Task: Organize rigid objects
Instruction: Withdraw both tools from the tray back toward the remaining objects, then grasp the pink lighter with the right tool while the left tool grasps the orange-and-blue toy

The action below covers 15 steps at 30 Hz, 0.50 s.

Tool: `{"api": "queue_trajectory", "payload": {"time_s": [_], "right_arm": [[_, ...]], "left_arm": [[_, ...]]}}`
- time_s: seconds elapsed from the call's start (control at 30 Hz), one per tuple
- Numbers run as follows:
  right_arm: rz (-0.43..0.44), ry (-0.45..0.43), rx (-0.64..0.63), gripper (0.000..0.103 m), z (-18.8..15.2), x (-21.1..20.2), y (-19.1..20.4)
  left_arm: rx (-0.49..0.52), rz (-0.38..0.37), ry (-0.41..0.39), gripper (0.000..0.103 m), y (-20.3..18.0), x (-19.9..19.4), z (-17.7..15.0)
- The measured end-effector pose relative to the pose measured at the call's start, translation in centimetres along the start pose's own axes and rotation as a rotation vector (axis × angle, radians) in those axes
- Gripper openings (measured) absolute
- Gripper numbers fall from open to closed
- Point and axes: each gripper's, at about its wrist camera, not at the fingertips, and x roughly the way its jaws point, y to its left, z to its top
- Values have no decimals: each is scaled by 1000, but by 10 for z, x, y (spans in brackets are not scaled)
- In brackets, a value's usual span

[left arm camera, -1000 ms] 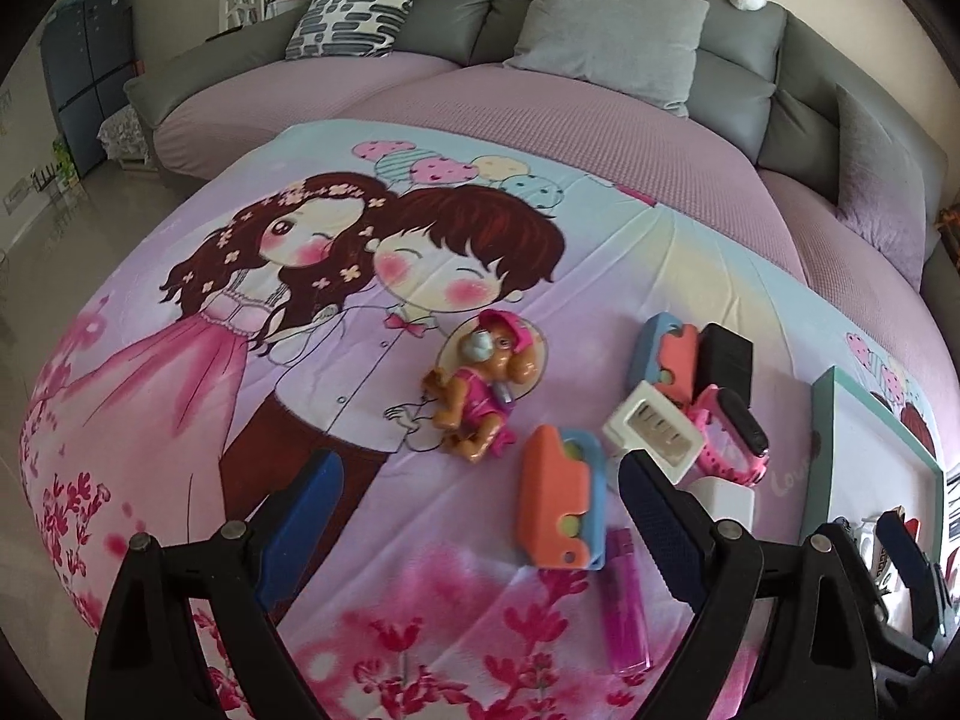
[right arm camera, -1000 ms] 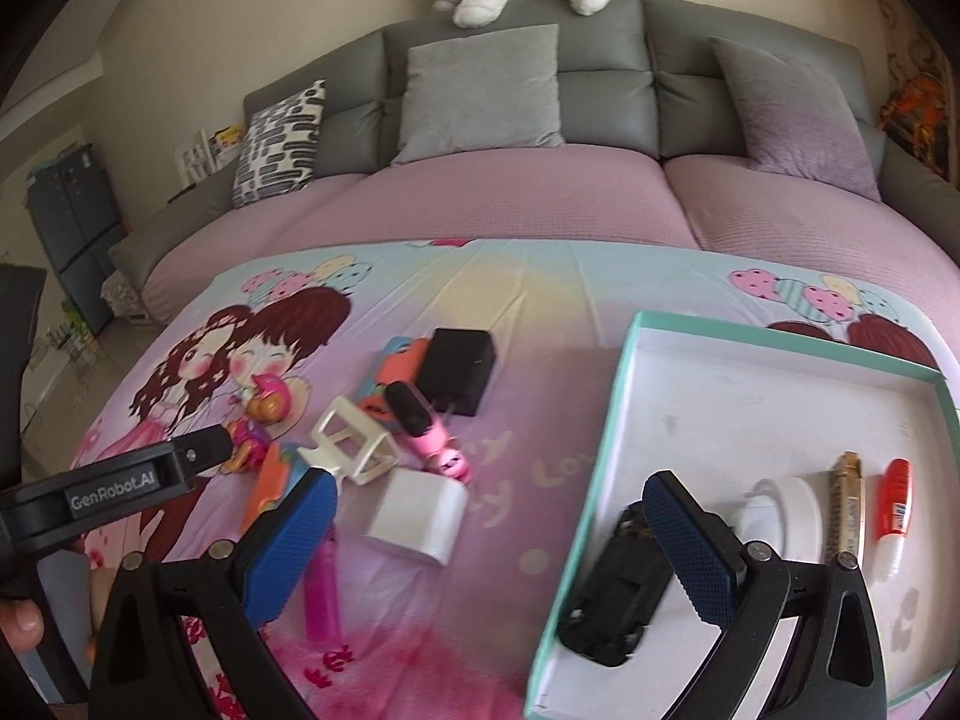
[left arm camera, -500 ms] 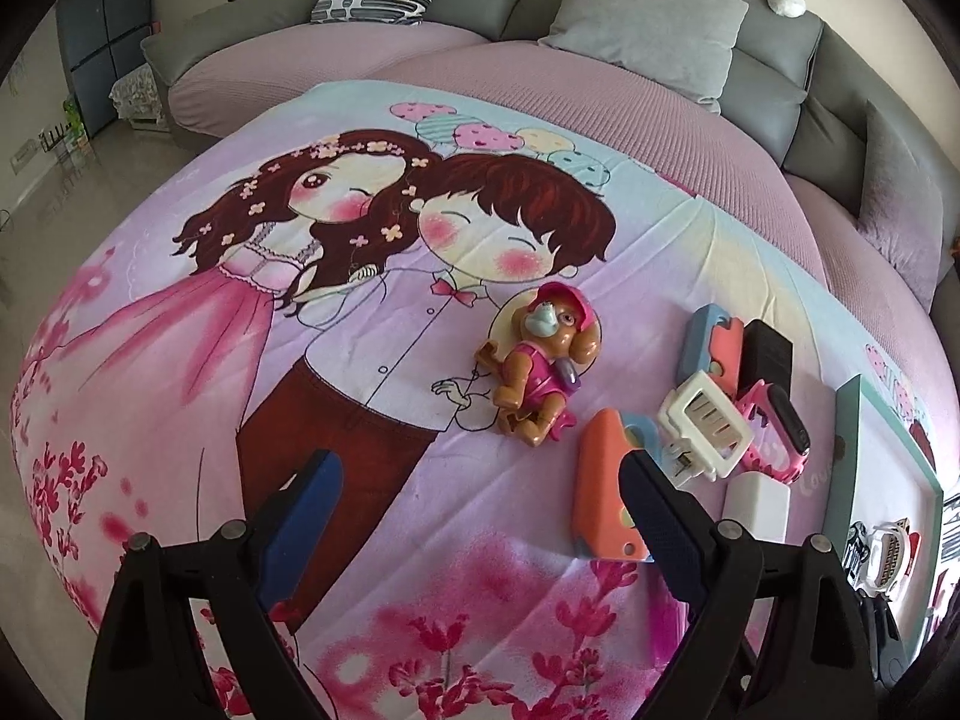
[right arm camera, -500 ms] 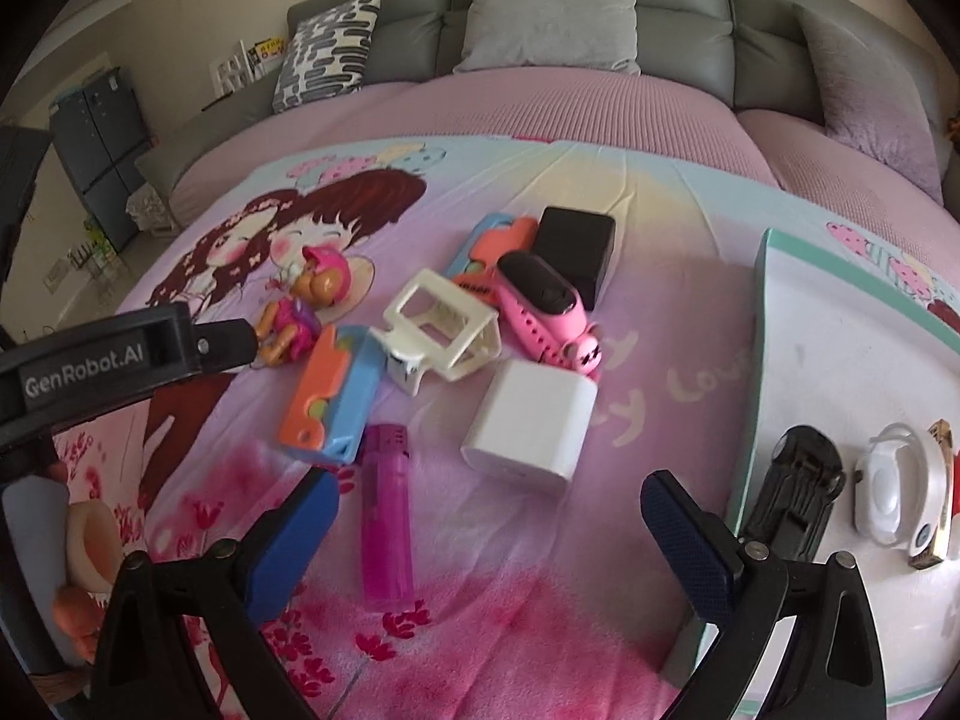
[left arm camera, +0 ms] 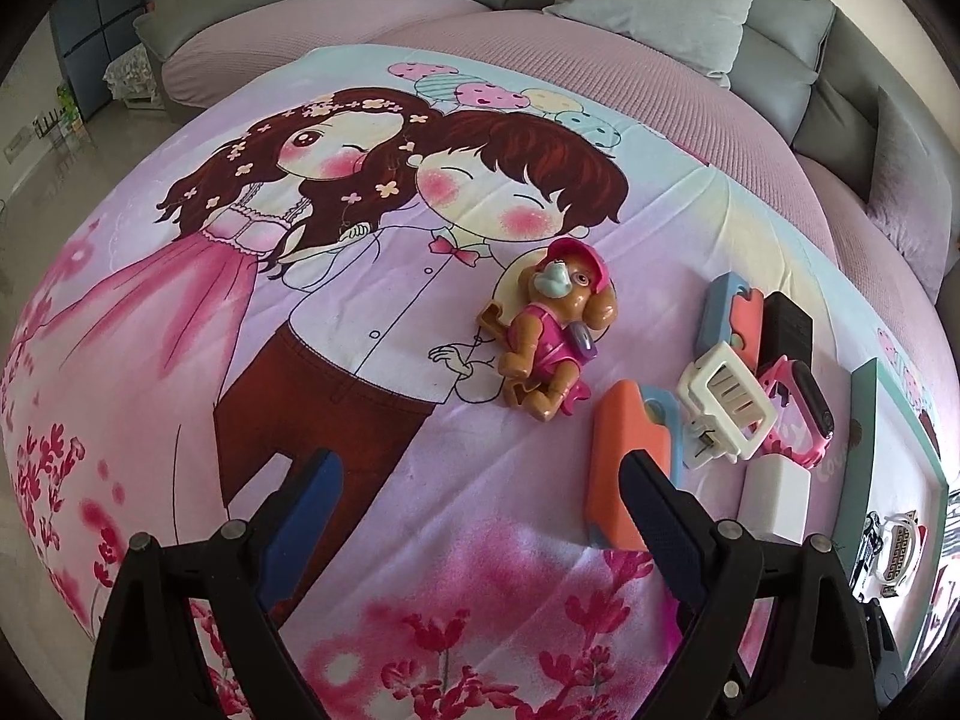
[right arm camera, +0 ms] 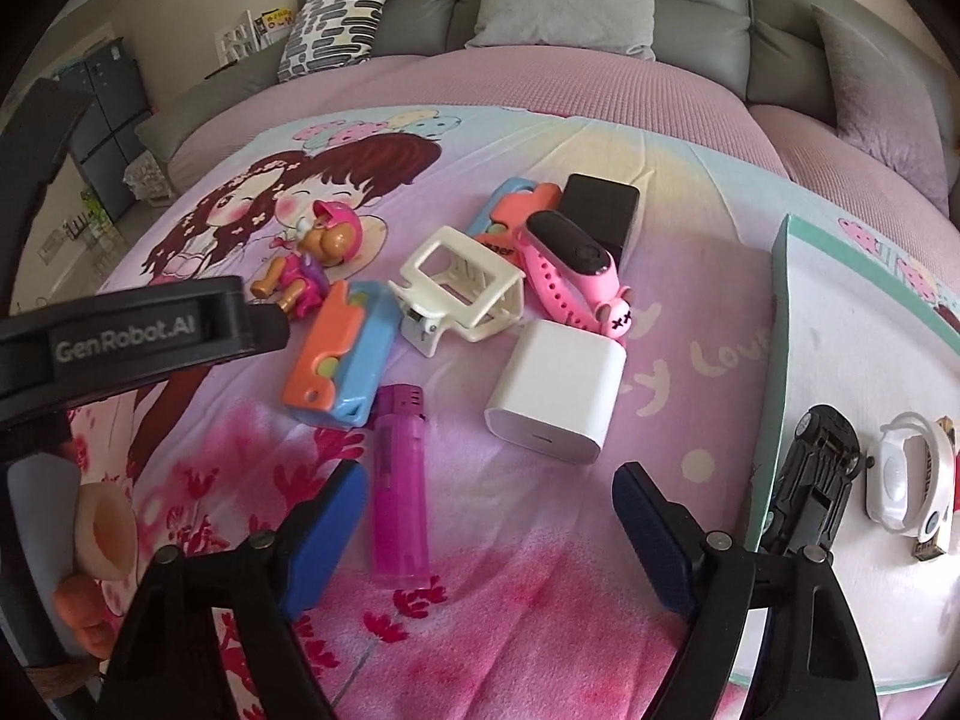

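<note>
Right wrist view showed the tray [right arm camera: 780,324] holding only a car [right arm camera: 816,468] and a few bits — charger [right arm camera: 558,396], lighter [right arm camera: 399,492], clip [right arm camera: 462,288] lay outside; both grippers [right arm camera: 486,516] [left arm camera: 480,498] gaped, empty.

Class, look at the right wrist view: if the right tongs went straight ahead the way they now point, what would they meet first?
Most likely the white charger block, which lies ahead of the open right tongs, roughly on their centre line. The purple lighter lies nearer but off to the left, beside the left finger. Depth is uncertain.
</note>
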Motion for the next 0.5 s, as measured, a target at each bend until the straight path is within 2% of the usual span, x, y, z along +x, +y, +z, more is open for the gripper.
{"api": "queue_trajectory", "payload": {"time_s": [0.23,0.3,0.5], "right_arm": [[42,12,-27,73,-2,3,11],[55,11,-28,64,-2,5,14],[65,5,-17,48,-1,10,15]], "left_arm": [[8,2,4,93,-3,2,1],[9,2,6,93,-3,2,1],[7,8,11,93,-4,4,0]]}}
